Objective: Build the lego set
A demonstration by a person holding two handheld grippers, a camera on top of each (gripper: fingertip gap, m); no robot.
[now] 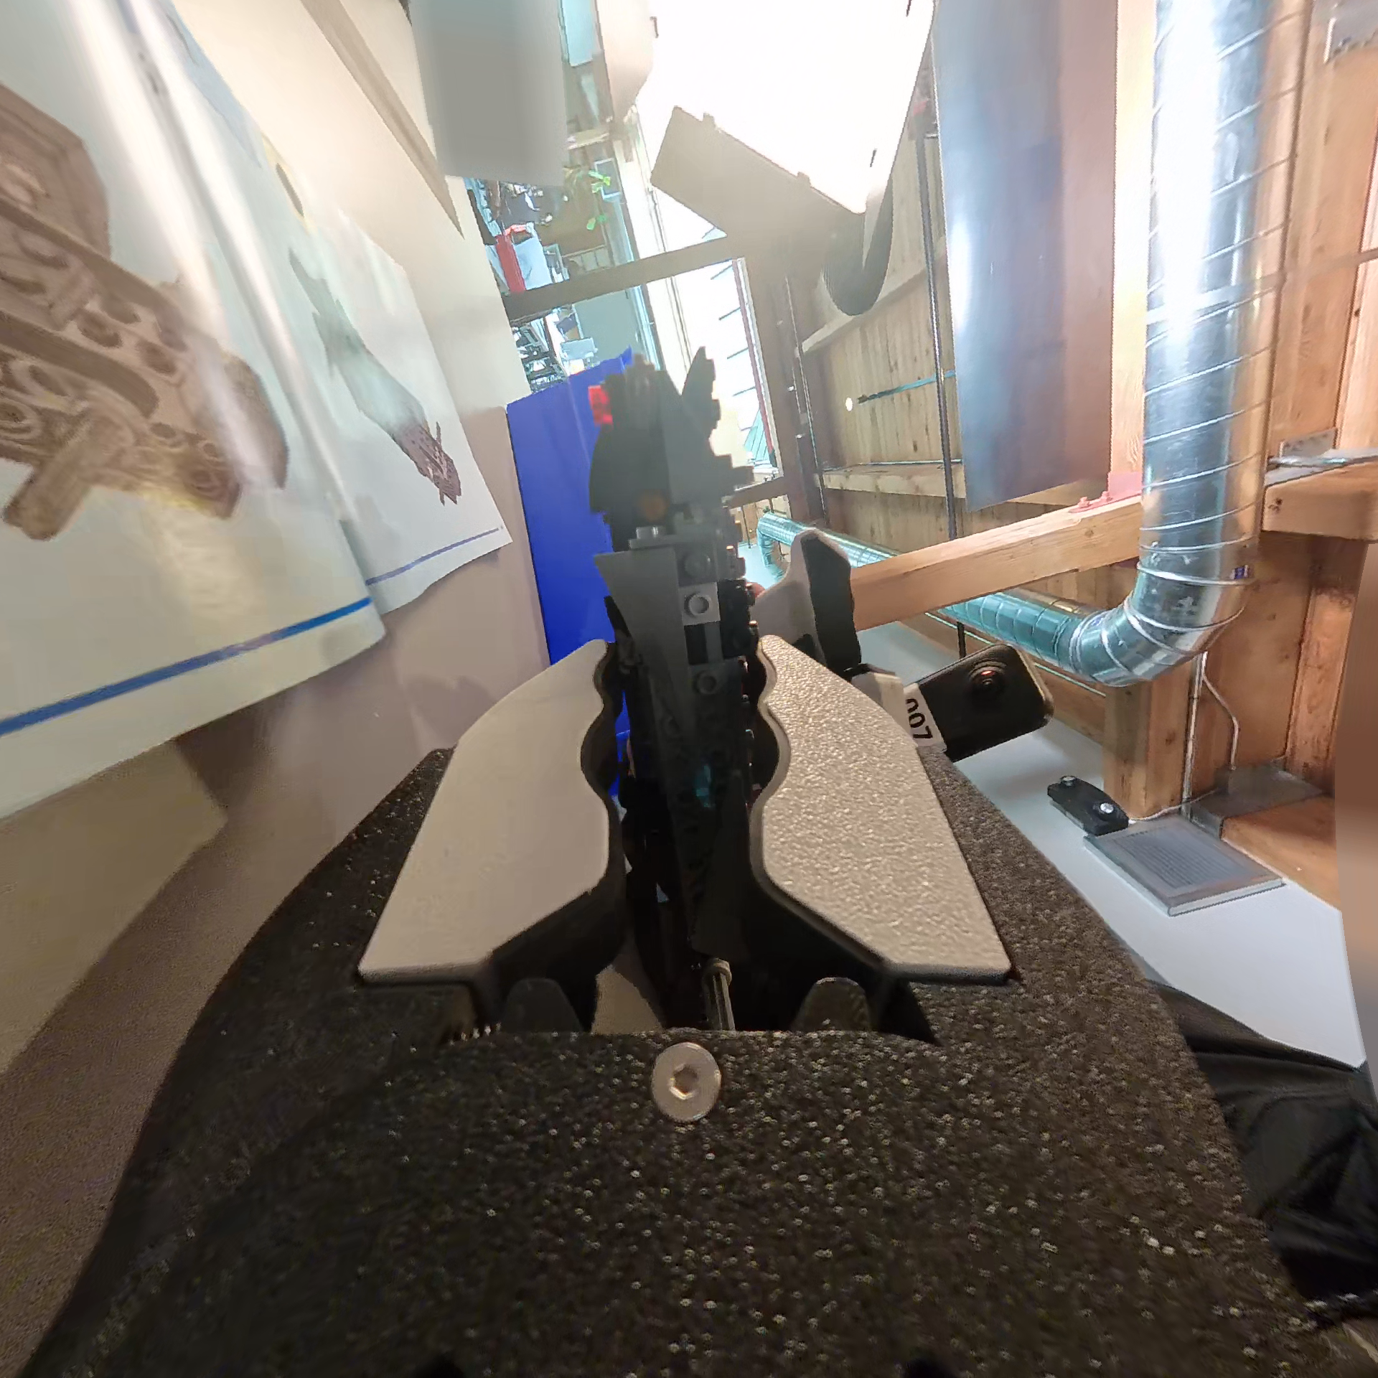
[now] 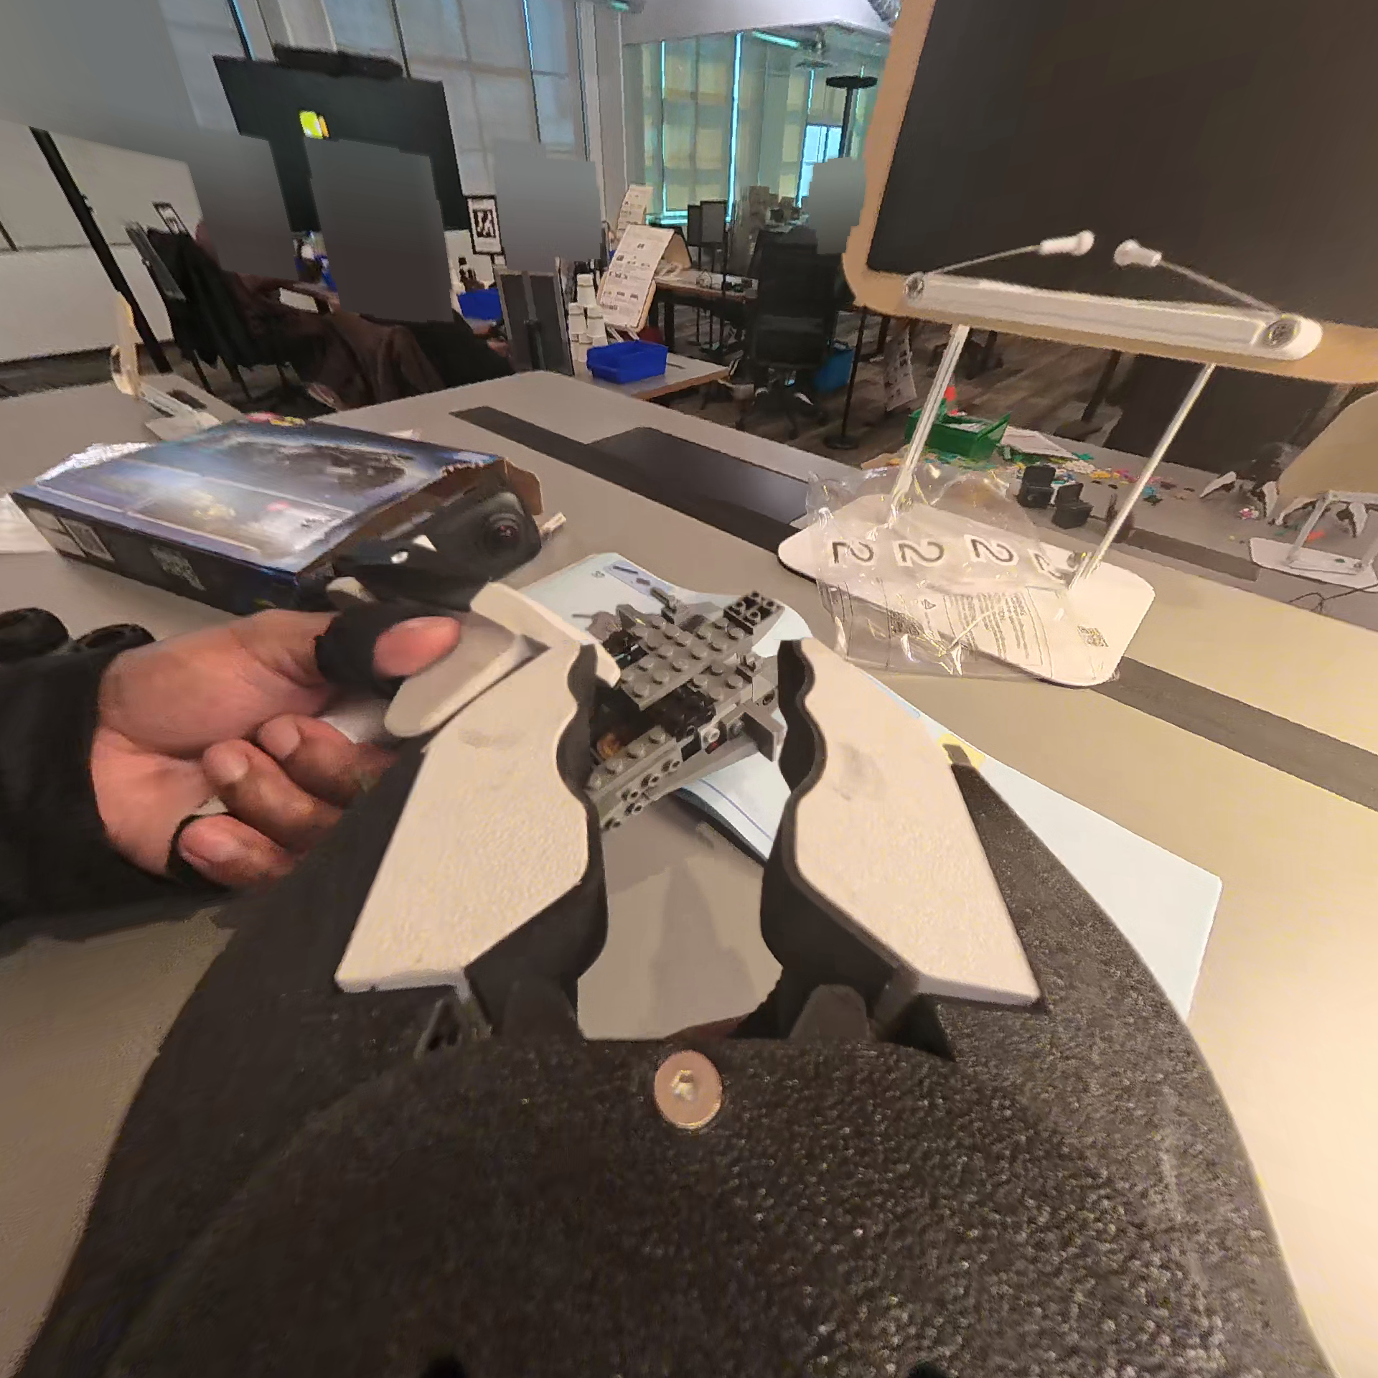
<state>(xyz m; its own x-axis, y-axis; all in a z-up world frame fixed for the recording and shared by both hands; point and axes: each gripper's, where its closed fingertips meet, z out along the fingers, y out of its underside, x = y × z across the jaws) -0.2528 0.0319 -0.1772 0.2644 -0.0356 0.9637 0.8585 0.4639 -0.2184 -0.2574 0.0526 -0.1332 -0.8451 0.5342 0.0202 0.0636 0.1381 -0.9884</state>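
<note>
My left gripper (image 1: 682, 671) is shut on a grey and black brick model (image 1: 671, 596), which sticks out well past its fingertips. Both pads press on the model's sides. In the right wrist view the same model (image 2: 671, 656) sits between the fingertips of my right gripper (image 2: 682, 664), and its edges meet both pads. The left gripper's fingers (image 2: 477, 656), held by a hand (image 2: 224, 716), come in from the left and overlap my right gripper's left finger. One finger of the right gripper (image 1: 820, 589) shows beside the model in the left wrist view.
An instruction booklet (image 2: 746, 813) lies on the grey table (image 2: 1156, 783) under the model. A dark blue box (image 2: 224, 499) lies at the left. A clear plastic bag (image 2: 932, 581) rests on the white base (image 2: 1103, 619) of a stand holding a black board (image 2: 1118, 149). Tip to tip, the grippers are about 6 cm apart.
</note>
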